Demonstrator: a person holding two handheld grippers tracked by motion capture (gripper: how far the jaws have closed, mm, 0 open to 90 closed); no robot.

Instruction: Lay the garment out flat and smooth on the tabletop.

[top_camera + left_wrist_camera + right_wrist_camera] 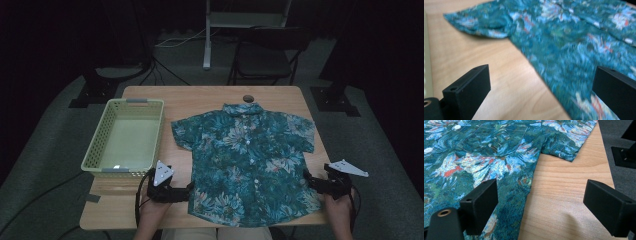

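Observation:
A teal flowered short-sleeved shirt (247,157) lies flat, buttoned, collar away from me, on the wooden table (200,100). My left gripper (189,191) is open at the shirt's lower left edge, its jaws straddling the side seam of the shirt (579,57). At the lower right edge my right gripper (309,180) is open too; its left jaw is over the shirt (486,157) and its right jaw over bare table (564,192). Nothing is held.
A pale green plastic basket (125,137) stands empty at the table's left. A small dark round object (248,98) sits beyond the collar. A folding chair (265,55) and stand bases are on the floor behind the table.

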